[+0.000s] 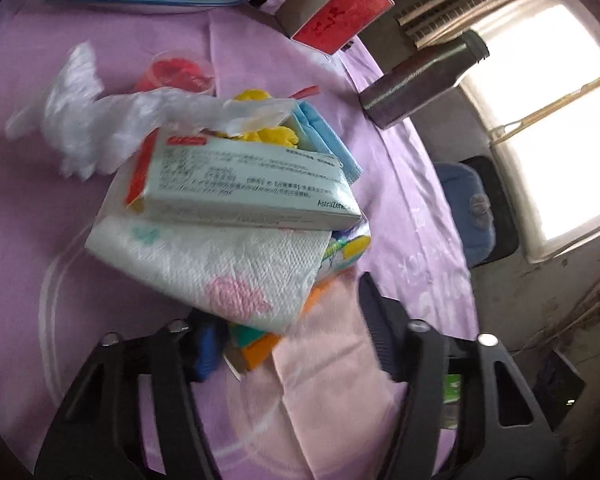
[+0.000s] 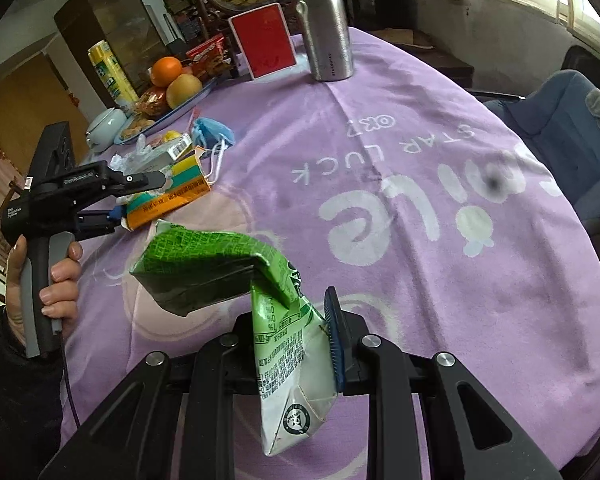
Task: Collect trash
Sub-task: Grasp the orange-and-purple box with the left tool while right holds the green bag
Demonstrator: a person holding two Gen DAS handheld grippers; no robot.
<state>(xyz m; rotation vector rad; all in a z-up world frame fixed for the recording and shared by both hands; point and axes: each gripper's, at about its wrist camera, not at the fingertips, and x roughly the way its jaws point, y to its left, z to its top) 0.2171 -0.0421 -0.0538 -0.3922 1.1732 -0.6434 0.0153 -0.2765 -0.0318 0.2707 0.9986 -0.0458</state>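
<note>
A pile of trash lies on the purple tablecloth [image 1: 60,240]: a white medicine box [image 1: 240,184], a printed paper napkin [image 1: 220,264], an orange carton [image 1: 260,350], a blue face mask [image 1: 324,136] and a clear plastic bag [image 1: 96,120]. My left gripper [image 1: 284,312] straddles the near end of the orange carton [image 2: 168,200]; a gap shows beside its right finger [image 1: 376,328]. In the right wrist view, a hand [image 2: 60,280] holds the left gripper [image 2: 140,198]. My right gripper [image 2: 296,332] is shut on a crumpled green-and-white milk carton [image 2: 204,276], held above the cloth.
A steel bottle [image 2: 328,32] and a red-faced box [image 2: 264,40] stand at the table's far side. A blue tray of fruit and biscuits [image 2: 172,96] sits at the back left. A blue armchair [image 2: 560,128] stands past the table's right edge.
</note>
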